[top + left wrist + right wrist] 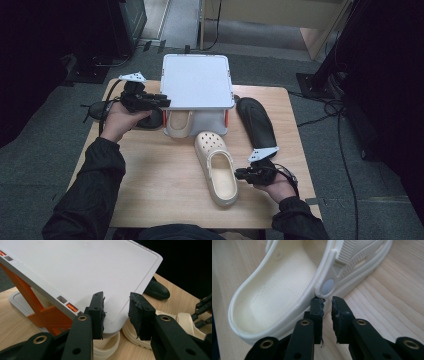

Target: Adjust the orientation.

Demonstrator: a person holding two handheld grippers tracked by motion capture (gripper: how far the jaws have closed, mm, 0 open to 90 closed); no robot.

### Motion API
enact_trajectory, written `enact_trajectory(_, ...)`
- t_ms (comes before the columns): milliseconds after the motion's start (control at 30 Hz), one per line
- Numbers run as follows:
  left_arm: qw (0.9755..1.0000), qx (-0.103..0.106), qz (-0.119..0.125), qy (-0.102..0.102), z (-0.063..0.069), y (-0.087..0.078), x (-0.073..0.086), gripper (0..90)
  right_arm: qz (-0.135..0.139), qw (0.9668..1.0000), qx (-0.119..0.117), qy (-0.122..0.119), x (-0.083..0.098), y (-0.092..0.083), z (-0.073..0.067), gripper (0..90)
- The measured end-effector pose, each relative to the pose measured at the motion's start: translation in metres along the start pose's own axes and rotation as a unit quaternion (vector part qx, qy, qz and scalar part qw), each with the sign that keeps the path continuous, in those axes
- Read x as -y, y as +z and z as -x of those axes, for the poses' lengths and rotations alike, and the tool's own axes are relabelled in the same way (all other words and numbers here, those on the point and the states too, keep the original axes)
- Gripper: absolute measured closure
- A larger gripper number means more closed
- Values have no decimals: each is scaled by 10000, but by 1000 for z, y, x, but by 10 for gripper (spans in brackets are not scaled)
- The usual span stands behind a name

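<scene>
High view, layout: a cream clog [216, 167] is lying toe-away on the wooden table [150, 190], in front of a white two-level rack [197, 82] with orange struts.
Right gripper: the right gripper [327, 307] is sitting at the clog's outer side wall, just under the round strap rivet; its jaws are standing only a narrow gap apart with nothing clamped between them, the left pad touching or nearly touching the clog's rim.
Left gripper: the left gripper [116, 311] is hovering at the rack's rounded front corner, jaws released and moderately spread, the corner edge lying between the pads without being pinched.
Second clog: another cream clog [178, 122] is resting under the rack's top shelf.
Dark shoes: one black shoe [256, 122] is lying right of the rack, another black shoe [102, 111] near the left hand.
Materials: the clog is looking like moulded foam, smooth with a pebbled footbed and ribbed strap; the rack is matte plastic; the pads are rough black rubber.
Hands: the right hand [276, 186] is reaching leftward, low over the table; the left hand [120, 120] is raised, pointing its gripper right.
</scene>
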State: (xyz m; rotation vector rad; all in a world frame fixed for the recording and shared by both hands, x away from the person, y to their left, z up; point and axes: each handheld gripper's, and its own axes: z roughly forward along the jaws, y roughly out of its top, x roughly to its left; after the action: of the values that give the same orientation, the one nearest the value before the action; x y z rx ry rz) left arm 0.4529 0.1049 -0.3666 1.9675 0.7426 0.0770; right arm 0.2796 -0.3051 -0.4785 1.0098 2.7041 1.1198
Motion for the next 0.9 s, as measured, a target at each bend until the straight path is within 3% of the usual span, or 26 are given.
enact_trajectory(300,10000,-6,0,23,0,1,0,651,-6,9995,-164,-271,-11,17,-15,619)
enact_trajectory(400,10000,8,-1,21,0,1,0,651,-27,9995,-210,-246,-11,17,-14,594)
enact_trajectory(567,10000,15,2,18,0,0,0,652,-26,9991,-112,-407,-12,12,-13,588)
enact_trajectory(633,10000,9,1,16,0,0,0,652,116,9986,-134,-489,-13,7,-13,576)
enact_trajectory(767,10000,8,1,14,0,0,0,652,394,9983,-65,-433,-14,-3,-12,574)
enact_trajectory(900,10000,-5,-2,23,0,0,0,651,813,9964,151,-207,-22,-8,-10,540)
